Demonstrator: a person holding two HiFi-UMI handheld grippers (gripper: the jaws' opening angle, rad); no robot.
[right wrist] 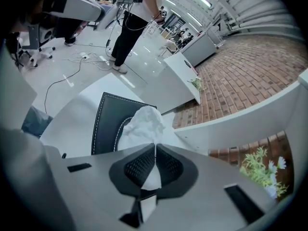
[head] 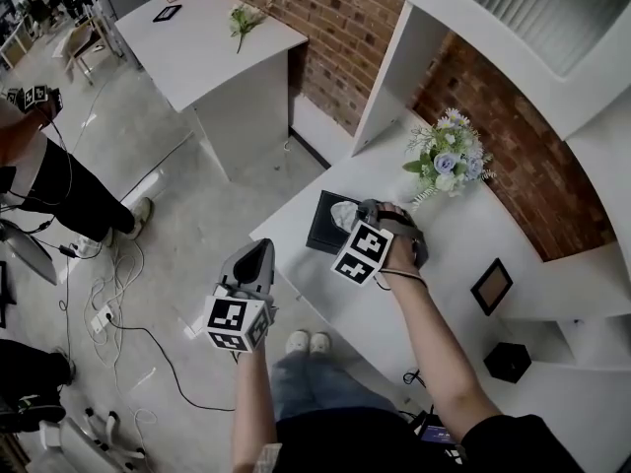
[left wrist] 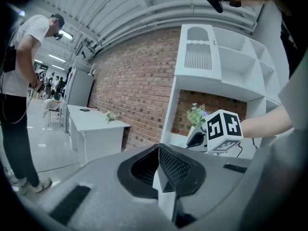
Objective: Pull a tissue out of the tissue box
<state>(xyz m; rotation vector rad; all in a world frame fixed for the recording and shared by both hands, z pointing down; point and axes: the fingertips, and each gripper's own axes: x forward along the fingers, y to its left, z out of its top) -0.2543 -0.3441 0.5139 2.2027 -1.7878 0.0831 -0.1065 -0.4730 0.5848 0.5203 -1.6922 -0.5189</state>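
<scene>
Tissue, soft, light and easily torn, stands up from the black tissue box on the table, its crumpled top, the best hold, pinched by the right gripper; the left gripper is closed, empty.

bouquet; picture frame; black cube; white desk

No text, label or number is legible.

Tissue box on counter, tissue on top; flowers behind-right; frame farther right.
</scene>
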